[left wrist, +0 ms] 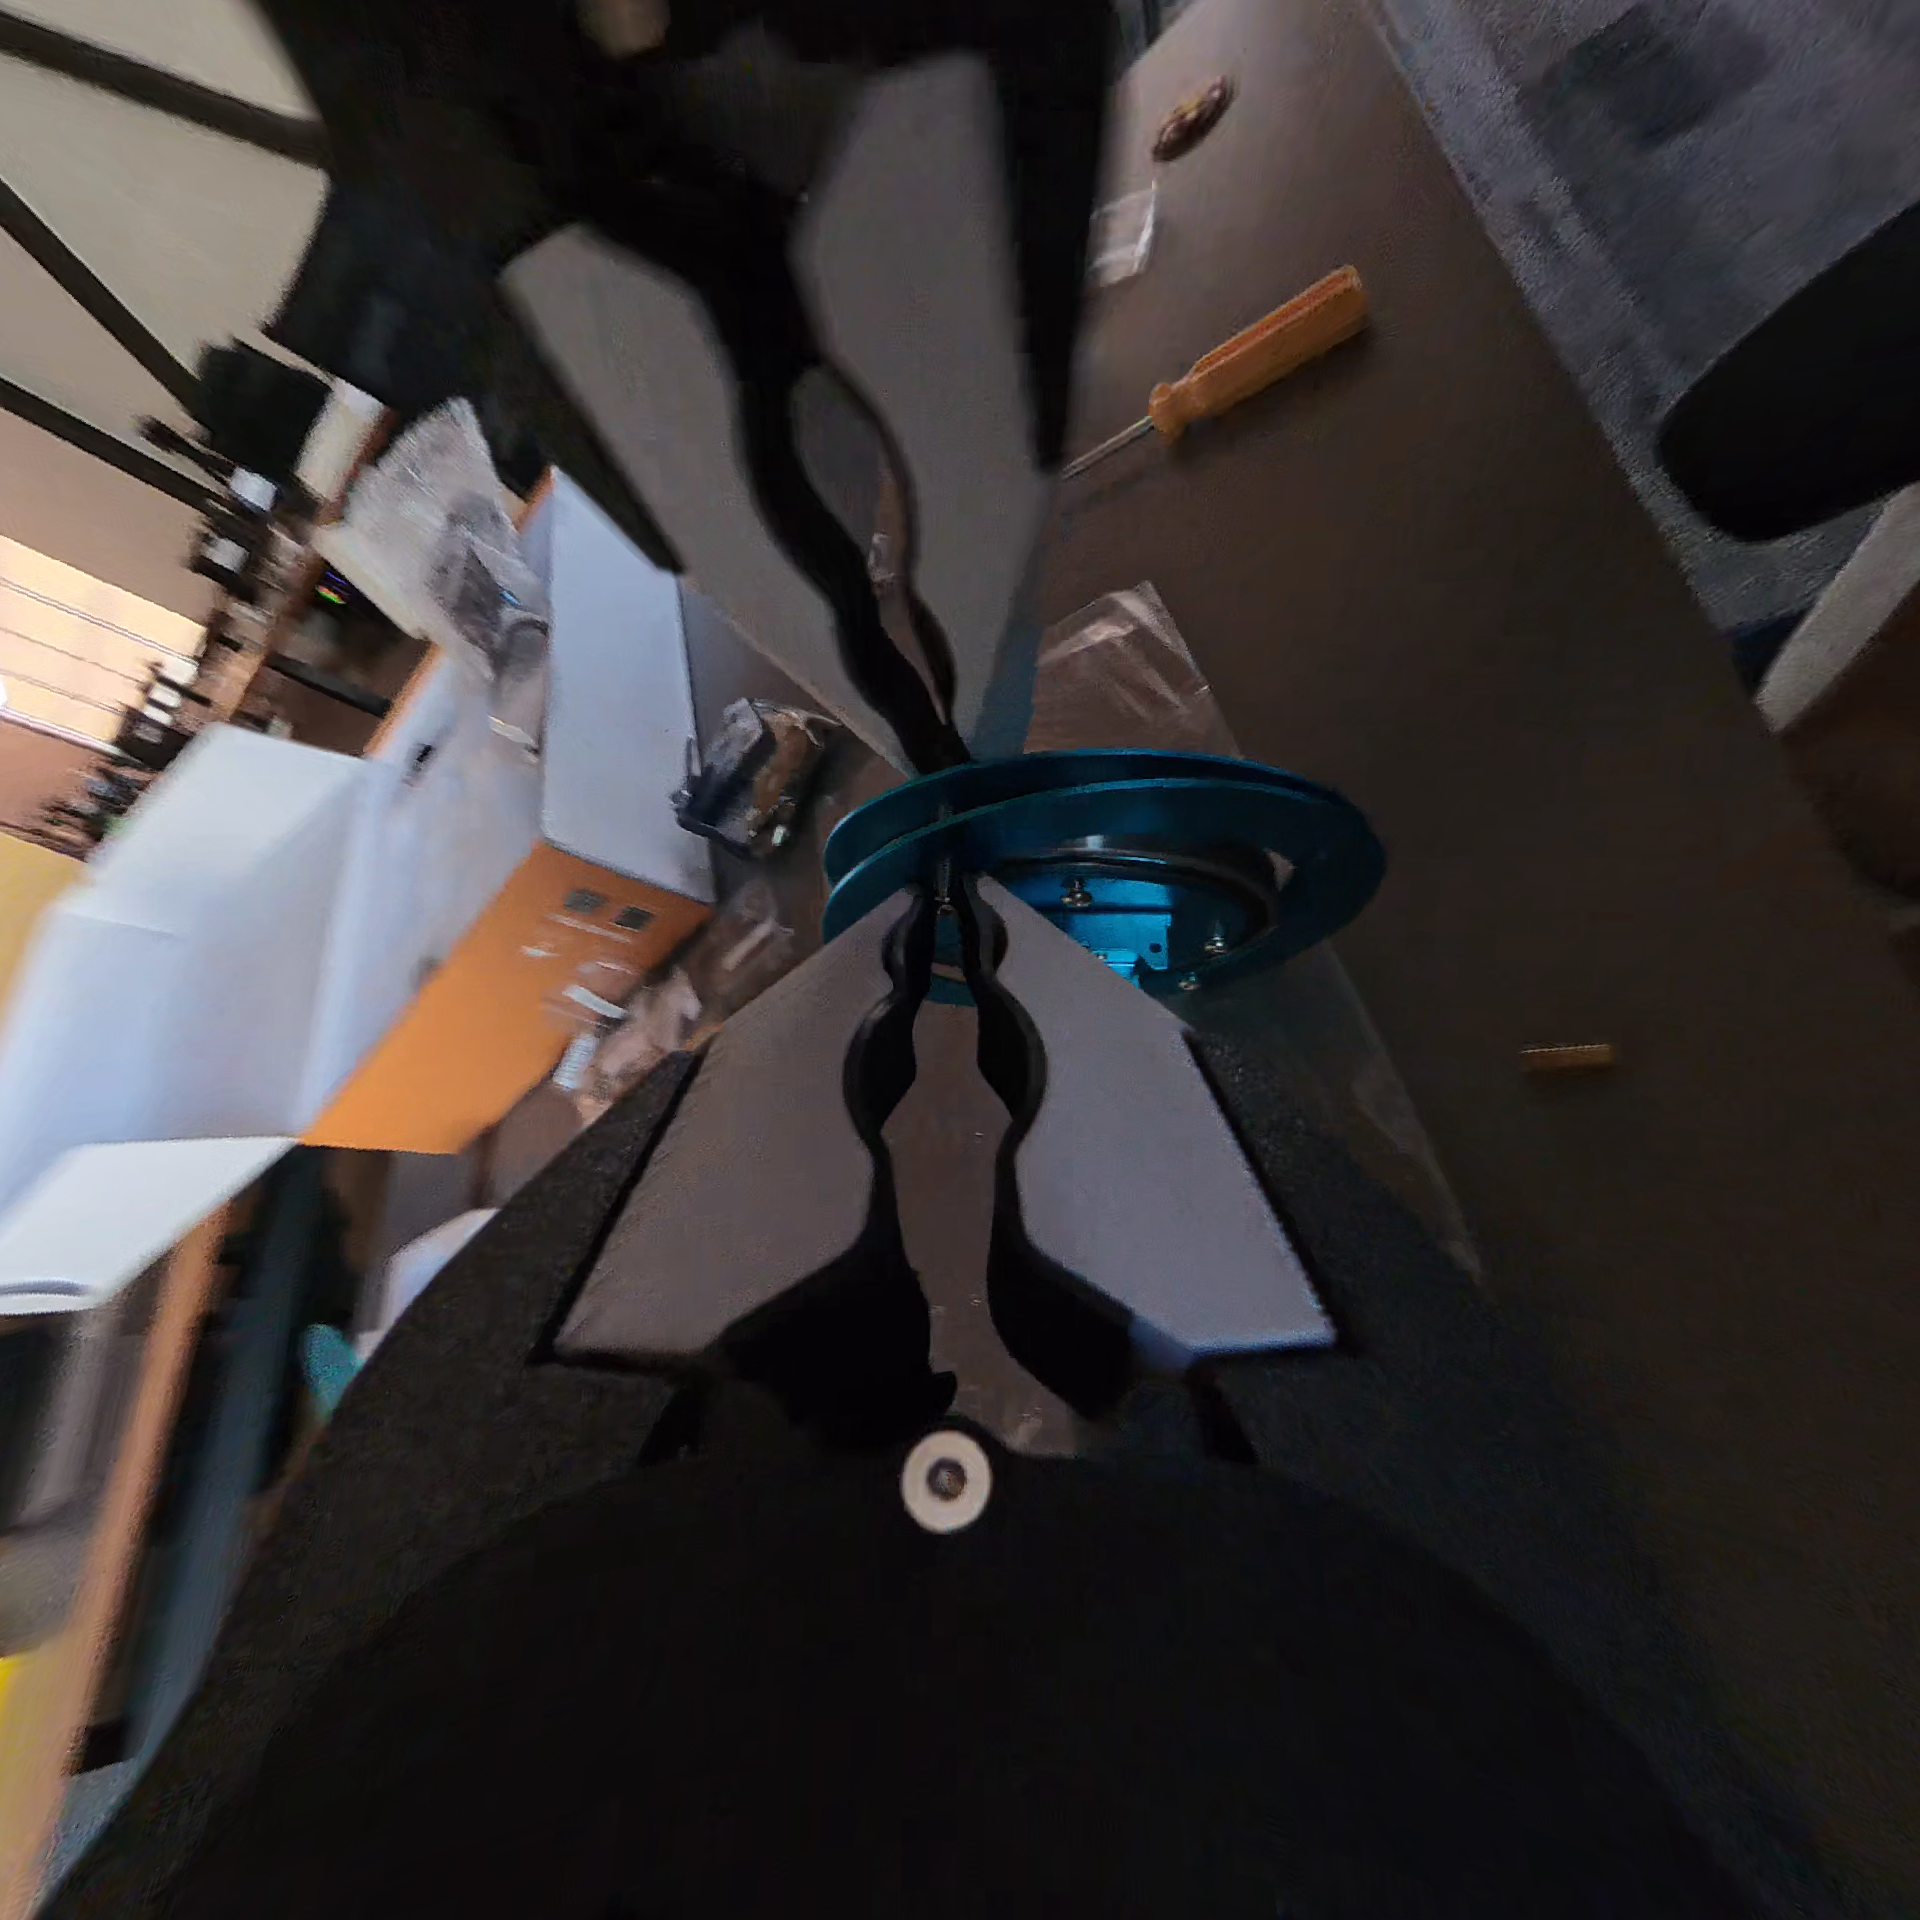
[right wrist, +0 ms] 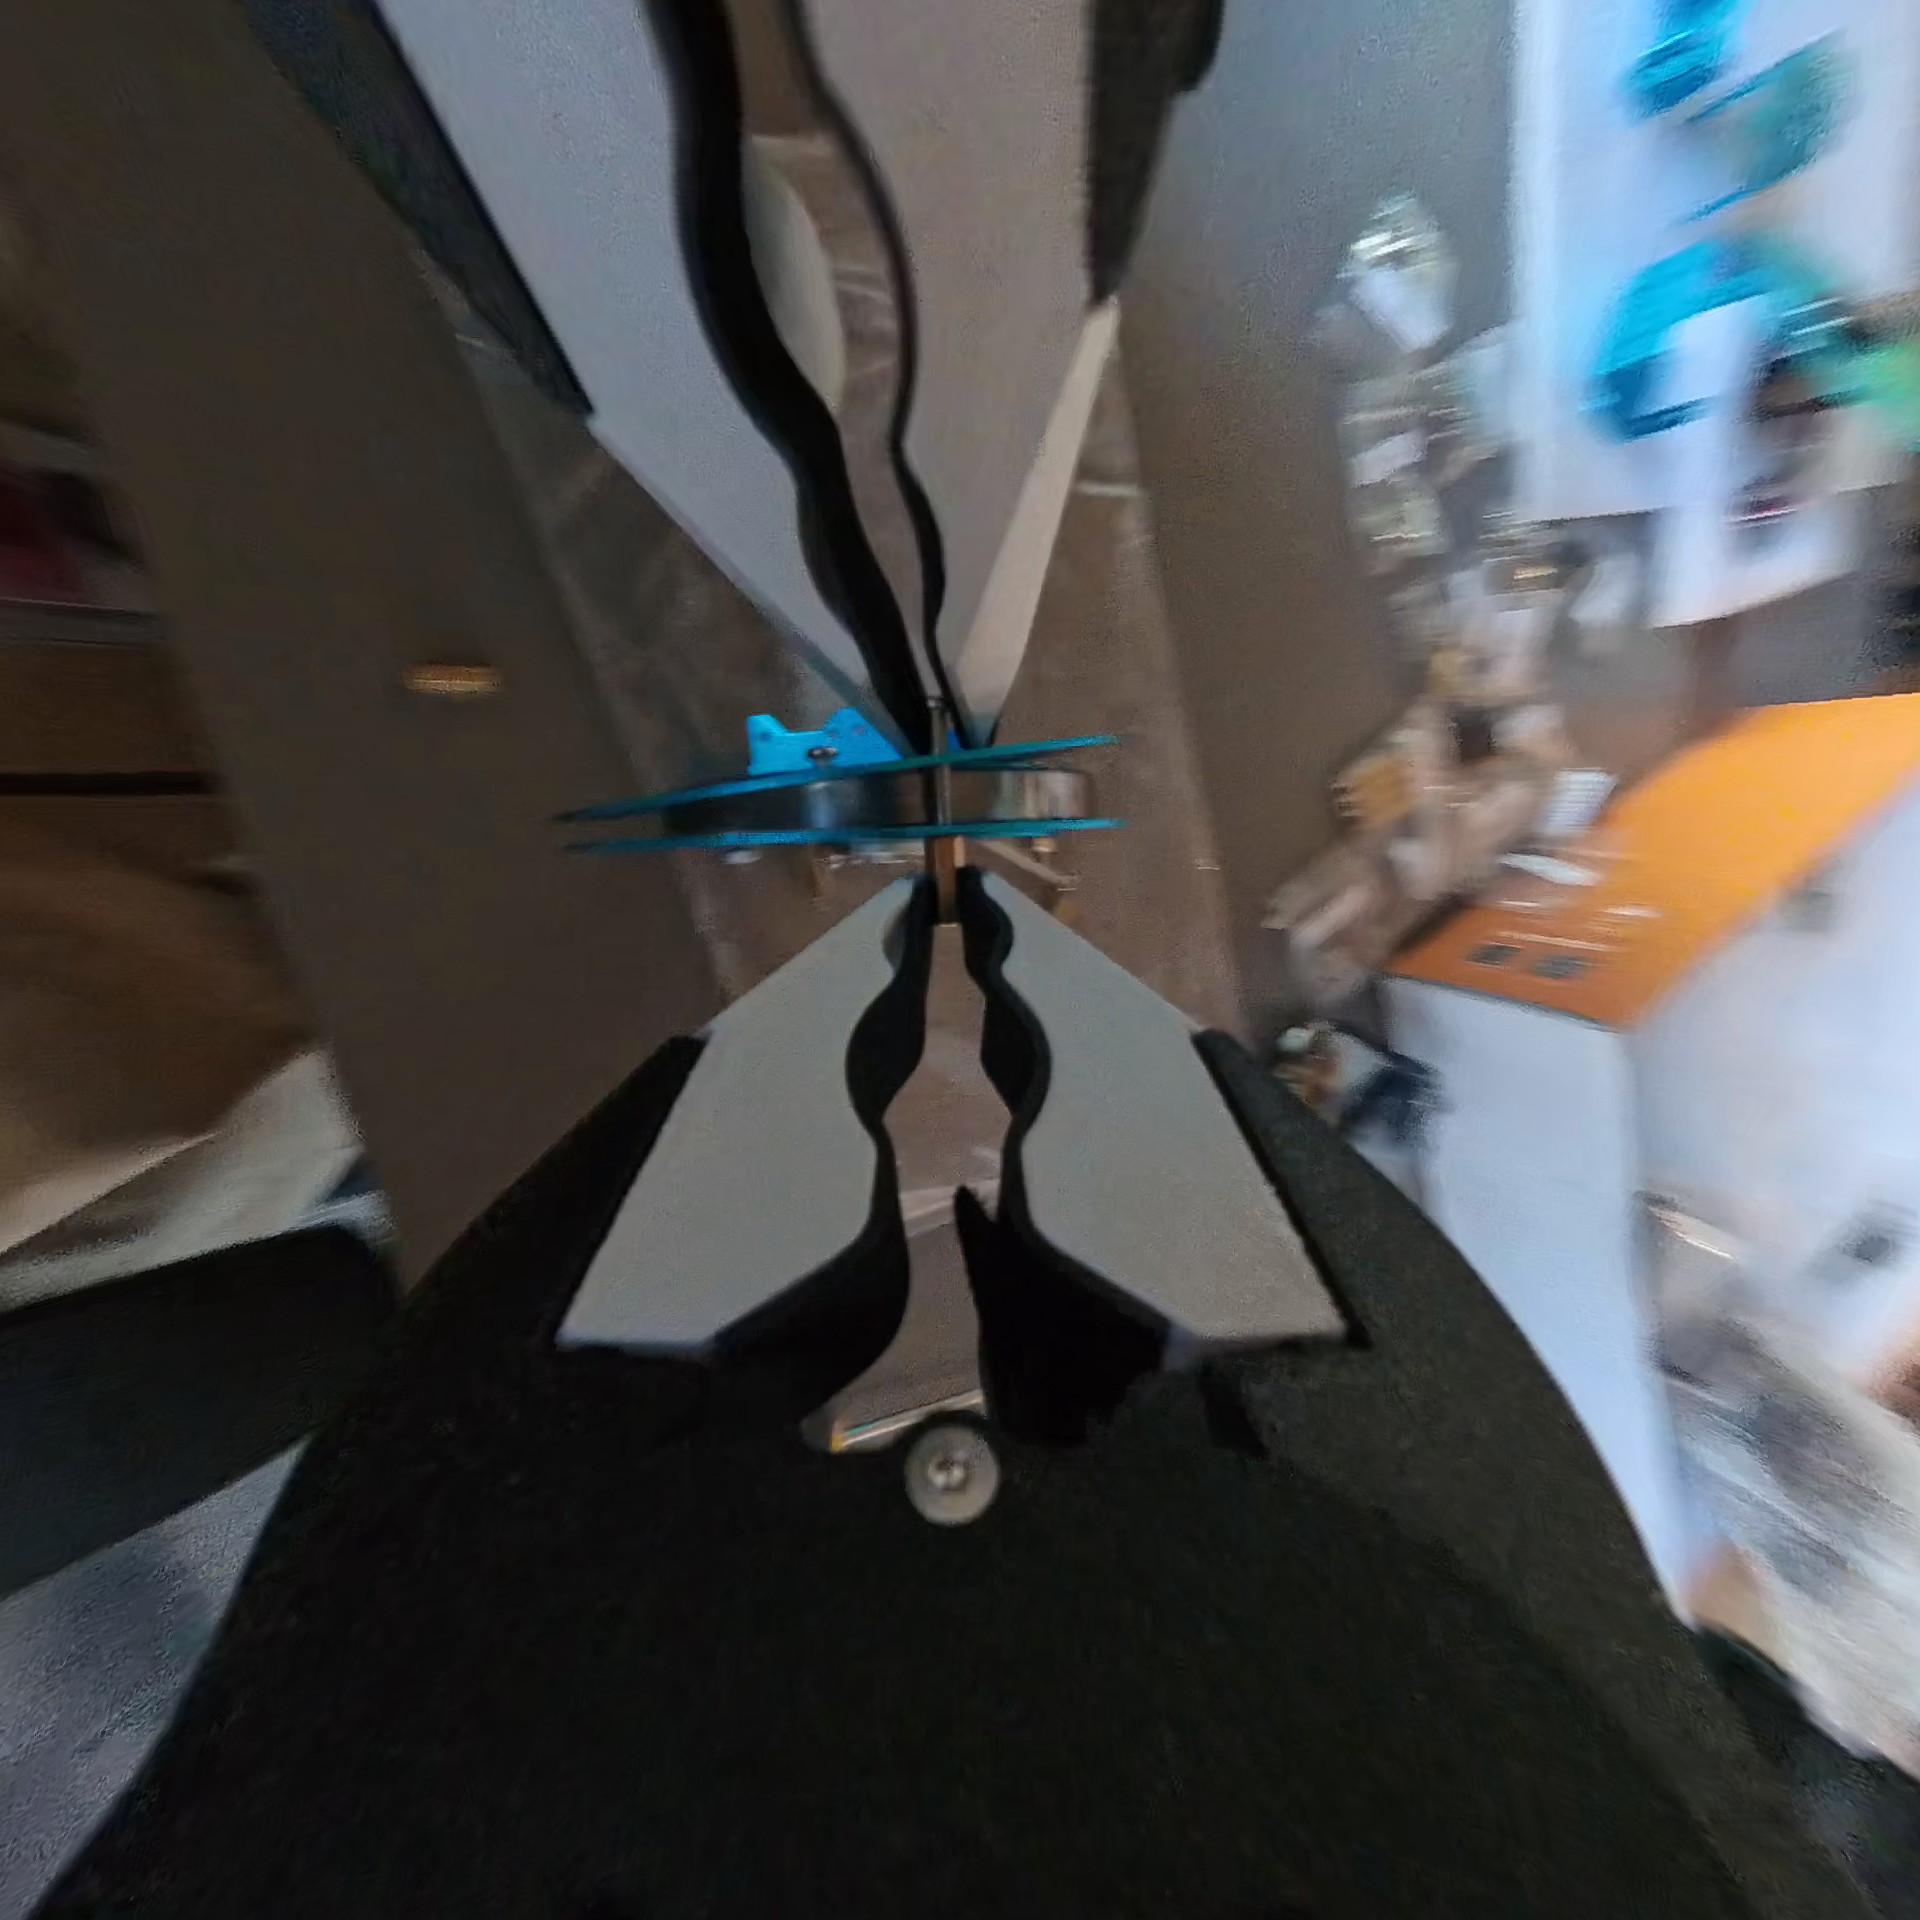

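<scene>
A blue disc assembly [left wrist: 1325, 868], two thin round plates with a metal ring between them, is above the dark table [left wrist: 1455, 727]. My left gripper [left wrist: 943, 896] comes from below and is shut on a small dark screw [left wrist: 943, 878] at the plates' edge. My right gripper [left wrist: 940, 743] meets it from the opposite side. In the right wrist view the plates [right wrist: 675, 805] show edge-on. My right gripper [right wrist: 943, 899] is shut on a short brass standoff [right wrist: 945, 878] under the lower plate. The left gripper [right wrist: 935, 717] pinches the screw from above.
An orange-handled screwdriver [left wrist: 1257, 353], a loose brass standoff [left wrist: 1566, 1057] and clear plastic bags [left wrist: 1127, 665] lie on the table. White and orange boxes [left wrist: 582, 935] stand along the table's left side. A black rounded object [left wrist: 1797, 416] is at the right. From the right gripper's tips to the orange-handled screwdriver [left wrist: 1257, 353] is close to 20 cm.
</scene>
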A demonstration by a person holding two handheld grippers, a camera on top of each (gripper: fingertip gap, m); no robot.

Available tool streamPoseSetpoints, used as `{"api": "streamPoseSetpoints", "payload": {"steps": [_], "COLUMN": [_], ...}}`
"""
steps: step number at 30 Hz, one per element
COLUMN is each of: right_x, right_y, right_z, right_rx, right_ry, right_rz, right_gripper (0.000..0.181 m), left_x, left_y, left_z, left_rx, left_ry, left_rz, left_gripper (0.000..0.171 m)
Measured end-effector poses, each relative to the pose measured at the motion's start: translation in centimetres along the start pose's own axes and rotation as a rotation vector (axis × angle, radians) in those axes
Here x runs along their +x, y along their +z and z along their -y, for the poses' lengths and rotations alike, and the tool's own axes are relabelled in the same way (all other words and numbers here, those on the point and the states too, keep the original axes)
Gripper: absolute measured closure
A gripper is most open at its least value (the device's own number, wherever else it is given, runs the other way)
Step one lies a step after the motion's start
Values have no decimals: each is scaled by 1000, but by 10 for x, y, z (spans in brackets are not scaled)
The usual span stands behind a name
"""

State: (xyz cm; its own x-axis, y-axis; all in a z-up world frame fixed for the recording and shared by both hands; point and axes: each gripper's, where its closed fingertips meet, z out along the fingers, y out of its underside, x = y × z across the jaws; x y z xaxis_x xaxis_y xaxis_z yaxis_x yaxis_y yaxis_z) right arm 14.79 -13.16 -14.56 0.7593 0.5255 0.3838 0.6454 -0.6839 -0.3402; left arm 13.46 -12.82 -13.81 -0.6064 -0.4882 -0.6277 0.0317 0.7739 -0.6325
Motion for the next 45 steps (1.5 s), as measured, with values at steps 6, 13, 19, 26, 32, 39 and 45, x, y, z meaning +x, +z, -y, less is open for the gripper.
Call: {"api": "streamPoseSetpoints", "payload": {"steps": [6,13,19,26,32,39,45], "right_x": [-24,-31,-24,-2,14,-1,7], "right_y": [-11,-26,-15,5,-11,-9,-7], "right_z": [-5,3,-1,-9,-4,8,11], "right_rx": [12,22,83,199,140,48,35], "right_ry": [357,895,724,233,-114,-373,-380], "right_rz": [785,1599,1228,230,-573,-843,-838], "right_gripper": [178,177,174,148,153,161,178], "left_x": [2,0,-4,-2,7,7,5], "left_y": [4,3,5,3,-4,-6,-5], "left_z": [7,8,4,-2,2,4,1], "left_rx": [4,-5,27,49,67,109,102], "left_ry": [305,606,302,-294,-633,-927,-778], "left_rz": [187,384,220,-147,-455,-650,-556], "left_gripper": [169,169,169,169,169,168,169]}}
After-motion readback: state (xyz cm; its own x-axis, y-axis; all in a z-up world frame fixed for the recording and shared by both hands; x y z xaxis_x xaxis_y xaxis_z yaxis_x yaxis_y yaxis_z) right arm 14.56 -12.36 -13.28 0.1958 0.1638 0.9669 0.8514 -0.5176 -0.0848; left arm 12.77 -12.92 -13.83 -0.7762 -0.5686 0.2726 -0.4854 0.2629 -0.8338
